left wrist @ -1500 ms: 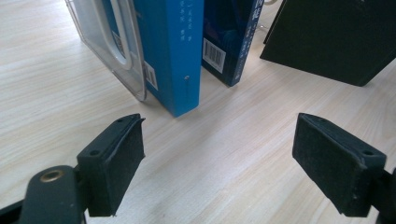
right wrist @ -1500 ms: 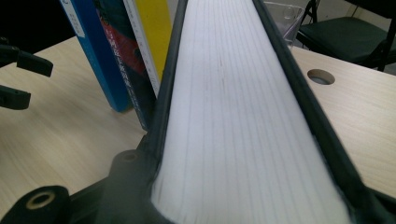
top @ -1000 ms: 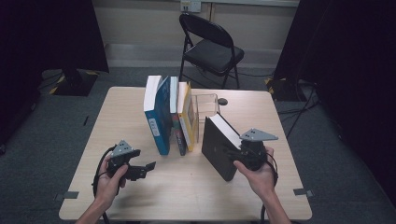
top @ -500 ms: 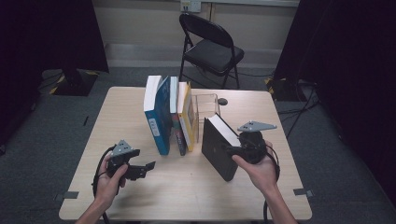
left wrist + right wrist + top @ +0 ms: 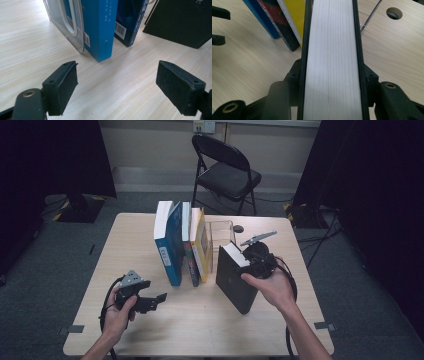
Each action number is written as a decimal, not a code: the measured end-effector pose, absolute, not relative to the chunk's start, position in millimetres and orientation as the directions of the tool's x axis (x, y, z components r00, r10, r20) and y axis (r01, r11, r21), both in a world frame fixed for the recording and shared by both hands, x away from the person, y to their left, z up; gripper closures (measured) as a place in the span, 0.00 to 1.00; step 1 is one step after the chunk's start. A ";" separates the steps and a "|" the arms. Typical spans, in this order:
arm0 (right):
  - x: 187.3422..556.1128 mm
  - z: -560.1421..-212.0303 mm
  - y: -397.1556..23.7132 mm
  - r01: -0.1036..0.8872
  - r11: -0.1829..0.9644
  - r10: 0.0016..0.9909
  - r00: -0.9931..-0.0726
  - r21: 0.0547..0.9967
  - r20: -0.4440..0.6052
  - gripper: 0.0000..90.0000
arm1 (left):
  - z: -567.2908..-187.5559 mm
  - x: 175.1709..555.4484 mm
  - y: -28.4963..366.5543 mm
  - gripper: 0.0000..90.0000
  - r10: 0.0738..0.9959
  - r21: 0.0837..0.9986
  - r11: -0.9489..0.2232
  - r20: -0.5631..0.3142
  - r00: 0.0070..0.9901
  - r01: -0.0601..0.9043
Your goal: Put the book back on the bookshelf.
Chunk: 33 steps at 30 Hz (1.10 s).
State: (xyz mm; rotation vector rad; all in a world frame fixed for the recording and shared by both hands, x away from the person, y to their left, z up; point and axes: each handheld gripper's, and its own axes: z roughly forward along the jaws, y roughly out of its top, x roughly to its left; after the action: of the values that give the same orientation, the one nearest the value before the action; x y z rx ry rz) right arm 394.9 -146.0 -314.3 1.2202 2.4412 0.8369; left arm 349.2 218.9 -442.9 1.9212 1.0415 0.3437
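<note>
High view: right gripper [image 5: 250, 261] clamps the black book [image 5: 235, 277] near its top edge, the book tilted, one lower corner close to or on the table [image 5: 125, 235], just right of the upright row of books [image 5: 182, 242]. To seat it well, I judge: bring the book upright, keep its cover parallel to the yellow book [image 5: 200, 245], slide it in beside the row and let go only once the bottom edge lies flat (a clear bookend [image 5: 220, 232] sits behind the gap; mind it). Left gripper [image 5: 157, 300] hovers low over the table, well apart from the row, holding nothing.

Left gripper view: jaws wide apart, bare table between the pads [image 5: 65, 83]. Blue book [image 5: 100, 27] and the clear plastic bookend stand ahead; the black book's cover shows top right.

Right gripper view: jaws about half closed, pressing both covers of the black book; white page block [image 5: 332, 60] runs straight up the middle, thick, clean-edged, with thin black hard covers either side.
</note>
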 end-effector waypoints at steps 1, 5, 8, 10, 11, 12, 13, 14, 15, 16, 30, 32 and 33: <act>396.9 -314.1 -143.7 0.635 0.481 0.800 -0.600 0.605 -0.007 0.55 | -442.9 349.2 218.7 0.20 0.780 0.813 -0.244 -0.159 0.605 0.529; 404.9 -311.7 -136.6 0.657 0.509 0.796 -0.605 0.556 -0.014 0.55 | -442.0 348.1 216.7 0.20 0.783 0.819 -0.242 -0.152 0.604 0.520; 410.3 -310.3 -132.9 0.681 0.523 0.796 -0.606 0.513 -0.007 0.55 | -443.2 348.5 215.8 0.20 0.780 0.812 -0.260 -0.142 0.609 0.522; 413.7 -310.1 -129.1 0.695 0.536 0.797 -0.603 0.480 -0.016 0.56 | -443.5 348.4 215.3 0.20 0.778 0.811 -0.258 -0.148 0.611 0.525; 415.3 -310.7 -127.1 0.702 0.544 0.796 -0.605 0.459 -0.019 0.56 | -443.3 347.8 215.3 0.20 0.779 0.813 -0.255 -0.148 0.609 0.524; 417.2 -312.2 -125.0 0.709 0.553 0.794 -0.608 0.438 -0.019 0.56 | -442.7 347.1 215.7 0.20 0.781 0.815 -0.253 -0.146 0.607 0.522; 418.7 -313.4 -123.2 0.711 0.559 0.793 -0.608 0.427 -0.025 0.56 | -442.3 346.9 216.4 0.20 0.779 0.819 -0.252 -0.145 0.611 0.515; 419.2 -313.4 -121.4 0.714 0.567 0.793 -0.607 0.411 -0.039 0.56 | -442.0 346.5 216.8 0.20 0.778 0.821 -0.245 -0.152 0.610 0.516; 419.9 -313.5 -120.6 0.716 0.570 0.793 -0.608 0.403 -0.041 0.56 | -442.0 346.6 217.4 0.20 0.779 0.821 -0.244 -0.150 0.608 0.516; 421.3 -313.7 -120.1 0.723 0.574 0.792 -0.609 0.386 -0.036 0.56 | -442.2 347.0 217.9 0.20 0.782 0.820 -0.245 -0.148 0.606 0.517; 430.0 -319.6 -112.0 0.746 0.620 0.776 -0.628 0.244 -0.054 0.56 | -442.2 347.4 218.7 0.20 0.789 0.824 -0.225 -0.160 0.594 0.520; 430.0 -319.2 -111.5 0.755 0.608 0.785 -0.618 0.244 -0.043 0.58 | -442.5 347.6 219.0 0.20 0.788 0.823 -0.225 -0.160 0.594 0.521; 430.0 -319.0 -111.8 0.763 0.599 0.792 -0.609 0.243 -0.042 0.58 | -442.4 347.5 219.2 0.20 0.789 0.822 -0.225 -0.161 0.593 0.523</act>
State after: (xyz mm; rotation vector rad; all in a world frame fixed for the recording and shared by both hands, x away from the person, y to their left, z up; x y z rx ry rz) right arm 430.0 -111.8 -319.0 1.3109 2.6768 0.3029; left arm 347.5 219.2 -442.4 1.8983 1.0535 0.3626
